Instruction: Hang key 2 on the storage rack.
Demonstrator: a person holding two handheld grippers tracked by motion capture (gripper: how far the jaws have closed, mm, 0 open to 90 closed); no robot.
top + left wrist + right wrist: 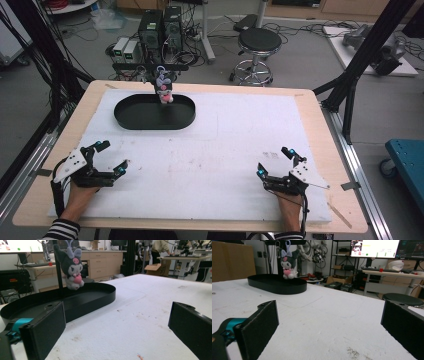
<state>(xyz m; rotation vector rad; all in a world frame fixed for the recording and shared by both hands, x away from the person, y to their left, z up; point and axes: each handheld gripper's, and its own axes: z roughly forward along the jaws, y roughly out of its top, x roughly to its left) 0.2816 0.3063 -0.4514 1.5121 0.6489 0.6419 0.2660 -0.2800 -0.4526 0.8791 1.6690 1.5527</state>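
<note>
Claws (pixel 111 156) gape, plush toy (pixel 163 86) seemingly hanging well beyond.

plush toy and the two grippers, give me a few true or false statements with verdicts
1. The plush toy hangs from a hook above the black tray. True.
2. The left gripper is shut on the toy. False: it is open, resting near the table's front edge.
3. The right gripper is open. True.
4. The tray sits between the two grippers. False: it lies at the far left of the white mat.
</note>
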